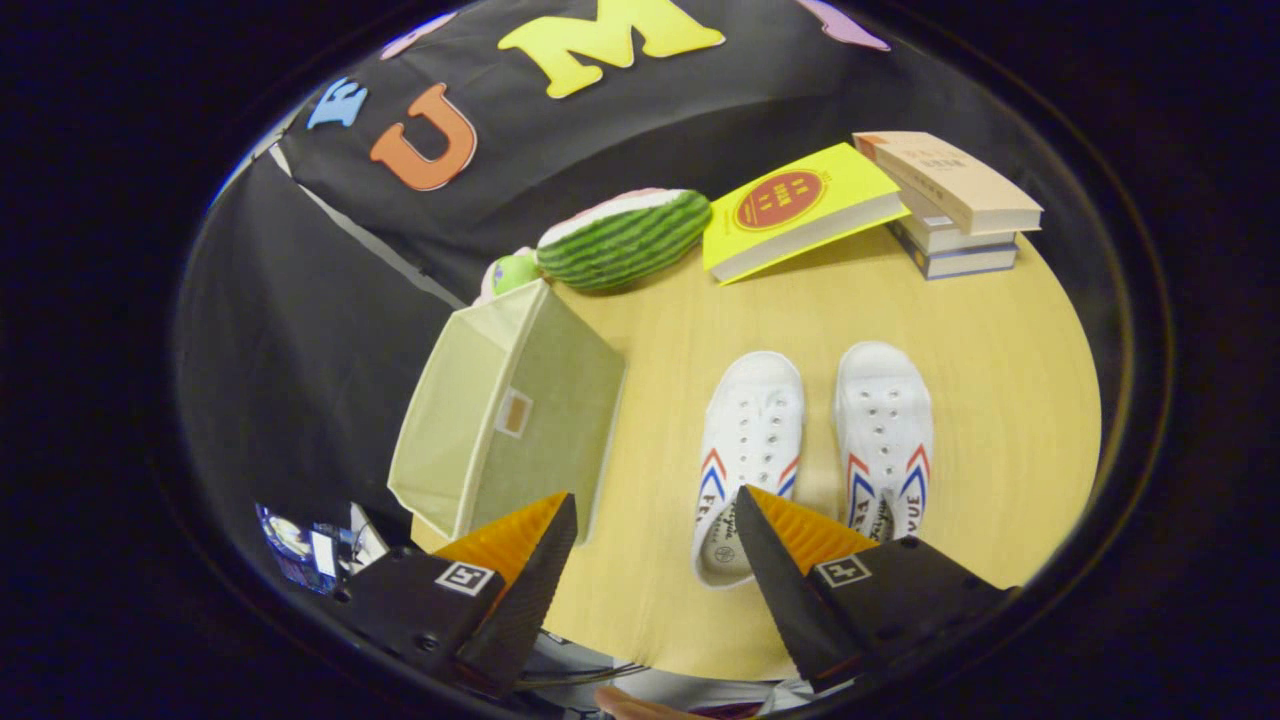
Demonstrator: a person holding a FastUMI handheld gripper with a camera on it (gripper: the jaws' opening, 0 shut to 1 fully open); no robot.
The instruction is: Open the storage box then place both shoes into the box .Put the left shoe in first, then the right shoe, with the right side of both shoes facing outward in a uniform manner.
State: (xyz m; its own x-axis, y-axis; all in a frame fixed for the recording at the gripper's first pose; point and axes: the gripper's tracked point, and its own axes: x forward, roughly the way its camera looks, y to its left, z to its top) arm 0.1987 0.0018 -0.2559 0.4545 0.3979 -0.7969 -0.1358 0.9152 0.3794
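A pale green fabric storage box (505, 415) stands on the round wooden table (990, 330), just beyond my left finger, its top seeming to face away toward the dark wall. Two white slip-on shoes with red and blue stripes lie side by side, toes pointing away from me. The left shoe (745, 440) is just ahead of my right finger, which covers part of its heel. The right shoe (885, 430) lies beside it, further right. My gripper (655, 515) hovers open above the table's near edge, nothing between its fingers.
A watermelon-shaped plush (625, 238) lies behind the box by the wall. A yellow book (800, 208) leans on a stack of books (950, 205) at the table's far side. Bare tabletop lies between box and shoes.
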